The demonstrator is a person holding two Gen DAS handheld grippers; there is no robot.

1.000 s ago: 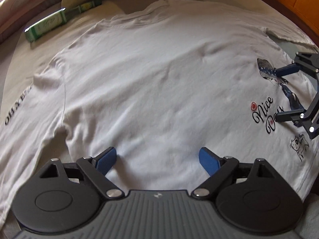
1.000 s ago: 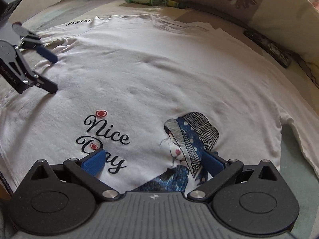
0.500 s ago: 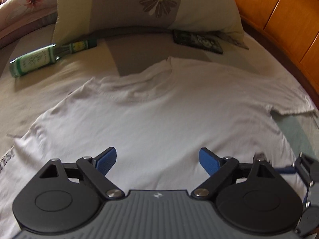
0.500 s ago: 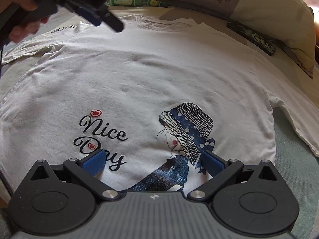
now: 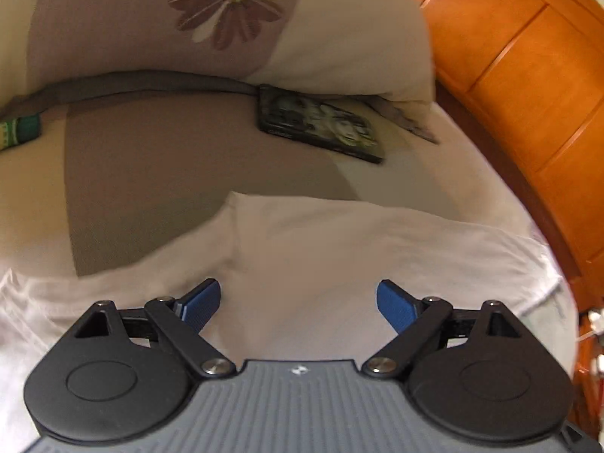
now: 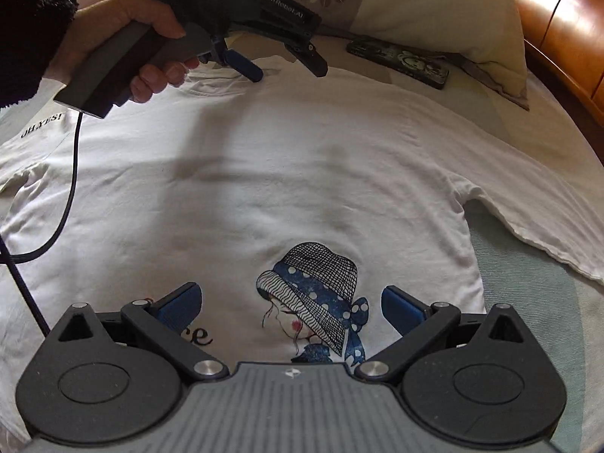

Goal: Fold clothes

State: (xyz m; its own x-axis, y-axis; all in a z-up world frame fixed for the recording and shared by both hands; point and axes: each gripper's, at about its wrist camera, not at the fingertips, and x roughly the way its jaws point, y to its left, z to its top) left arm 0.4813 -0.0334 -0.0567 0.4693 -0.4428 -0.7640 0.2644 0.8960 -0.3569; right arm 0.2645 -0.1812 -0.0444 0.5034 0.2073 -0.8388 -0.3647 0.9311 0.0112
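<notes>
White T-shirt [image 6: 302,173] spread flat, print side up, on the bed [image 6: 528,302], collar toward the flowered pillow [image 6: 415,3] and hem toward the right-wrist camera. The print shows a girl in a netted hat with a blue dotted scarf [image 6: 317,302]; lettering beside it is partly hidden behind the near tongs. The sleeve at image left carries black lettering [image 6: 39,128]; the opposite sleeve [image 6: 528,211] lies flat, angled out from the body of the shirt.

Right tongs [image 6: 292,305]: both blue pads spread wide, nothing between them, poised over the lower chest of the shirt, astride the printed figure. Contact with the cloth cannot be judged.

Left tongs [image 6: 287,66]: seen from the right-wrist view at the collar, held by a hand [image 6: 124,34] in a dark fuzzy sleeve [image 6: 26,26]; a black cable [image 6: 71,173] hangs from the grip across the shirt. In the left-wrist view the same tongs [image 5: 298,302] stand wide open and empty, over the shoulder region of the shirt [image 5: 339,256] just short of the neckline; this frame is motion-blurred.

Beyond the collar: a dark phone with a pictured case [image 5: 321,126] lies on the bed, partly tucked under the pillow [image 5: 226,22]. A green-labelled object [image 5: 19,134] shows at the left edge. A wooden headboard [image 5: 528,87] borders the bed on the right.
</notes>
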